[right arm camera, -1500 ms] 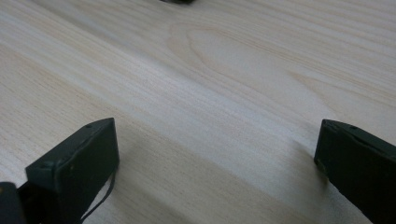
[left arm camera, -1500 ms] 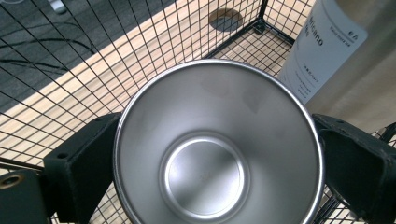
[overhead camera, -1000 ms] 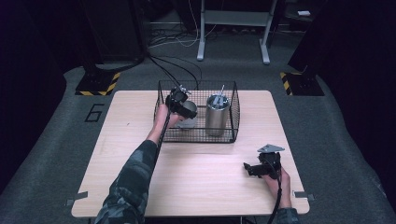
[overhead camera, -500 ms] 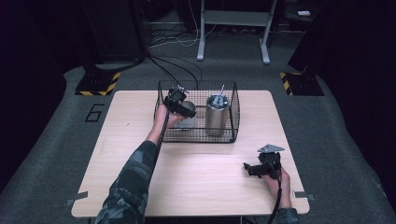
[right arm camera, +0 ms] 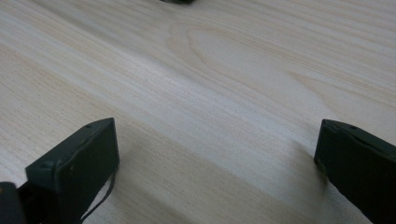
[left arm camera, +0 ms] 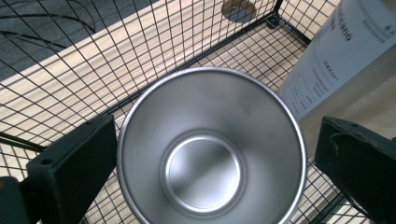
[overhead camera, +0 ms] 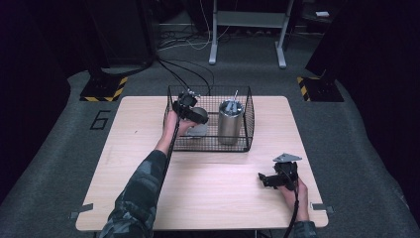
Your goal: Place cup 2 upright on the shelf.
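Left gripper view: the left hand-held gripper [left arm camera: 205, 154] hangs with jaws apart above an empty round steel cup [left arm camera: 210, 149] inside the black wire basket [left arm camera: 70, 60]; the right hand-held gripper [right arm camera: 217, 158] rests spread wide on the pale wooden table [right arm camera: 224, 70].

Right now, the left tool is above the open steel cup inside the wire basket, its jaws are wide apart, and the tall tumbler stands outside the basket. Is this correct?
One thing is wrong: the tall tumbler stands inside the wire basket, beside the steel cup, as the high view shows. The rest holds: the left tool is above the open cup with its jaws wide apart.
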Action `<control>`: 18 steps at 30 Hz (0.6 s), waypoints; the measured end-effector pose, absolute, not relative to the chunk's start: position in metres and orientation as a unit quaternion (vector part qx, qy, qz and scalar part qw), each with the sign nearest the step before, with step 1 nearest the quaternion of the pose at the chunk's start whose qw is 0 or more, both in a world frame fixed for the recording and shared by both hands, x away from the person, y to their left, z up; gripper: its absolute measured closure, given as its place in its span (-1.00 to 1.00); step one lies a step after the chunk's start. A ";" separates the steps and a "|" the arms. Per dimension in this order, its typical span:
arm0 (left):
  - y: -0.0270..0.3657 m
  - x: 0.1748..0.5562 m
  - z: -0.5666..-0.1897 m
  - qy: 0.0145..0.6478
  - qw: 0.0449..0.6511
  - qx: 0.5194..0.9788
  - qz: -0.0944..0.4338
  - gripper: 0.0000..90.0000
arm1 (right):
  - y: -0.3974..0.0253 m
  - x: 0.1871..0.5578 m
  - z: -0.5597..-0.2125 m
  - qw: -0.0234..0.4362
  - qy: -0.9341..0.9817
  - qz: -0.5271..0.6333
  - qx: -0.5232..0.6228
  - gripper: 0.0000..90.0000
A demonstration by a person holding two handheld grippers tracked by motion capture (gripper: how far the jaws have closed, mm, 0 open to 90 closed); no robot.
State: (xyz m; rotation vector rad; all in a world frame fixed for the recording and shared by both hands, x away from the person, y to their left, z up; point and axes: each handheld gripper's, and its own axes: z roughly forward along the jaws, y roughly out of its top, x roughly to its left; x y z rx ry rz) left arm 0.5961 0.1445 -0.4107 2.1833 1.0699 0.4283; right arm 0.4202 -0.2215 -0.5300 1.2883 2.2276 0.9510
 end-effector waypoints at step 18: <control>0.153 0.545 -0.356 0.360 0.370 0.834 0.194 -1.00 | -0.222 0.420 -0.530 0.198 0.796 0.340 0.460 -1.00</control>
